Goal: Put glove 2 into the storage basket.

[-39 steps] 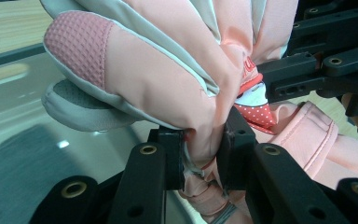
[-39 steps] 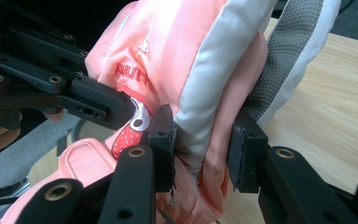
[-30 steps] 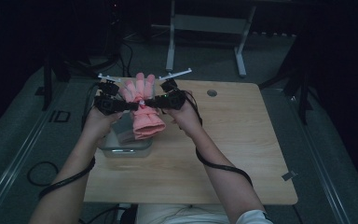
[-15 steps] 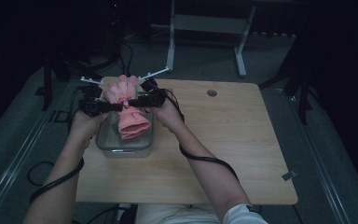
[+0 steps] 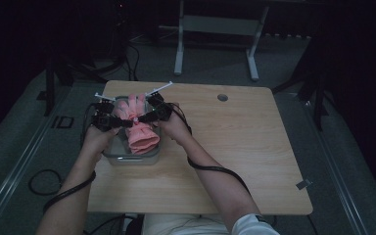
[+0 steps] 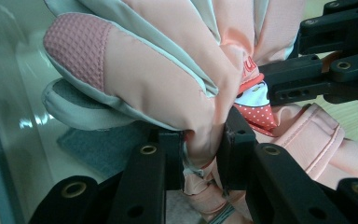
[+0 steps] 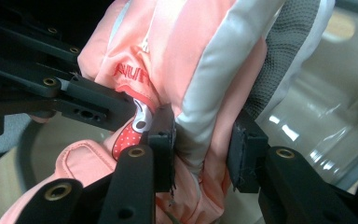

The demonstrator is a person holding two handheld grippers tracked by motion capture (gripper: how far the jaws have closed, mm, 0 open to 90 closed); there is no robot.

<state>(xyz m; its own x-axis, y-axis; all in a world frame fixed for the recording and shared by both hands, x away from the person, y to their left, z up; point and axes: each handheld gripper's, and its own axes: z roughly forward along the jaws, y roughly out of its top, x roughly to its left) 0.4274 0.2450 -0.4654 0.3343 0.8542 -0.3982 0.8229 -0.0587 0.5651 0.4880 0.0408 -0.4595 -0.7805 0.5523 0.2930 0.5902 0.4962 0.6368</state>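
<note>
A pink padded glove (image 5: 138,125) with grey trim hangs over a clear plastic bin (image 5: 127,157) at the table's left. My left gripper (image 5: 125,123) pinches the glove's left side, and my right gripper (image 5: 141,119) pinches its right side. In the left gripper view the jaws are shut on a fold of the pink glove (image 6: 168,84) at my left gripper (image 6: 203,142). In the right gripper view my right gripper (image 7: 203,140) clamps the glove (image 7: 205,70) above the bin's clear wall (image 7: 317,116). The cuff droops toward me.
The wooden table (image 5: 235,147) has a round cable hole (image 5: 222,97) at its far side. A grey cloth (image 6: 98,144) lies on the bin's floor. A white desk frame (image 5: 215,29) stands beyond the table. A small clip (image 5: 302,184) sits near the right edge.
Both grippers carried the glove left and slightly toward me, from the table's middle-left to above the clear bin, and it now hangs lower in the bin.
</note>
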